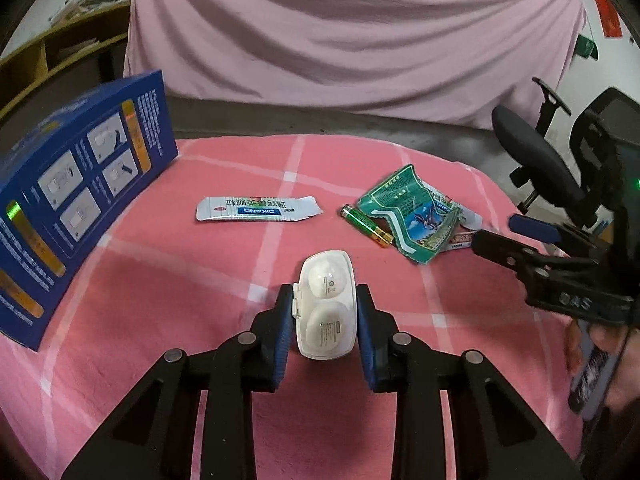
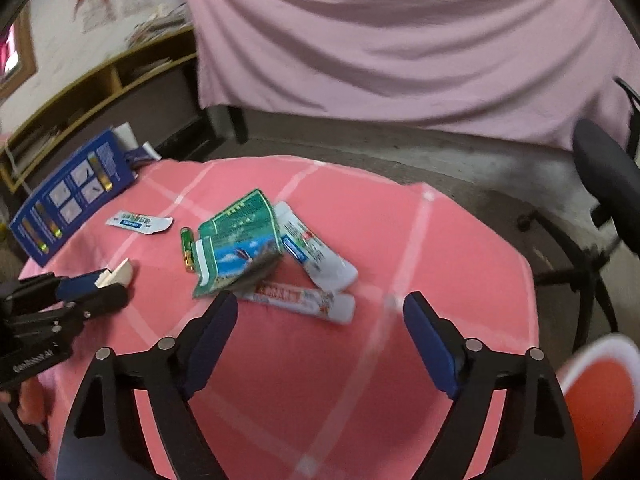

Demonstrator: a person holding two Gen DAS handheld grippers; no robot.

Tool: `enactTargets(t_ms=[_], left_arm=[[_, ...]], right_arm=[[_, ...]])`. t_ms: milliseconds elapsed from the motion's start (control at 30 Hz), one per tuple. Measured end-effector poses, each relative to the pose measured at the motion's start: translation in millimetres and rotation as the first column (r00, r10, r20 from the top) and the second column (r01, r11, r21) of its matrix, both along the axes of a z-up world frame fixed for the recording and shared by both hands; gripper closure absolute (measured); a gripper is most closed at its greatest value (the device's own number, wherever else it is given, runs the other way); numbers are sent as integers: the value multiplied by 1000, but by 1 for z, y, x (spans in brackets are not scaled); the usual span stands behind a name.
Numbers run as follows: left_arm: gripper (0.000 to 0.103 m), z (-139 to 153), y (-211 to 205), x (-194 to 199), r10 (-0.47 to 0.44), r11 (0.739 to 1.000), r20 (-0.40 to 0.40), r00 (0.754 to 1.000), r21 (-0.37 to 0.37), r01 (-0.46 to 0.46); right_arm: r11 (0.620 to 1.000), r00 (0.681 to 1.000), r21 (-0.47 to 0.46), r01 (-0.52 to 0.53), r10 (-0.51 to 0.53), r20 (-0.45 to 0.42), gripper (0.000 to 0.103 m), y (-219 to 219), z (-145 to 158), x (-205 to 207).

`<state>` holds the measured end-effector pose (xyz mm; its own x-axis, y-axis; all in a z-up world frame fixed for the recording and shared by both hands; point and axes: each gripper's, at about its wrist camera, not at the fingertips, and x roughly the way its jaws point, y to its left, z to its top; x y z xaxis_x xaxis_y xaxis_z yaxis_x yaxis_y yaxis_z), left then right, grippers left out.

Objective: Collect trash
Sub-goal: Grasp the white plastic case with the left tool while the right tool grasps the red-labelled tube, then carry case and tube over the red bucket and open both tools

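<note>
My left gripper (image 1: 325, 322) is shut on a white two-cup plastic case (image 1: 327, 304), held just above the pink checked cloth (image 1: 160, 280); the case also shows in the right wrist view (image 2: 118, 274). On the cloth lie a white torn sachet (image 1: 256, 209), a green battery (image 1: 366, 226), a crumpled green packet (image 1: 412, 216), and in the right wrist view two white tubes (image 2: 312, 248) (image 2: 304, 298) beside the packet (image 2: 240, 244). My right gripper (image 2: 320, 344) is open and empty, hovering near the tubes.
A blue printed box (image 1: 76, 200) stands at the cloth's left edge. A black office chair (image 2: 608, 184) stands on the floor to the right. A pink drape (image 1: 352, 32) hangs behind. An orange and white object (image 2: 600, 384) sits at lower right.
</note>
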<state>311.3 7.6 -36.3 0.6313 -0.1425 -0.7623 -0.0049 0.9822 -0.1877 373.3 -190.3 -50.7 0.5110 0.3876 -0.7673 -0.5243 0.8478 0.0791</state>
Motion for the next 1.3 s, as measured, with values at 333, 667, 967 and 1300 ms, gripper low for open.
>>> enactTargets(t_ms=[333,667,967,1300], left_arm=[[78,3,2,-1,-1,1000,0,1000,-10,1],[78,4,2,-1,-3,1000,0,1000,4,3],[78,4,0,0,-3,1000,-1,1000,5,3],[78,4,-8,-3,-1,999,17,1000,42,0]], right_arm=[[993,986,63,-95,103,-131,30,0,-13,9],[993,990,55,-108,113,-84,33,-12,1,-20],[987,989,-71,-143,140,-46,70,19,-9,-8],[984,992,-126,-124,124,-14,90,24,-13,-26]])
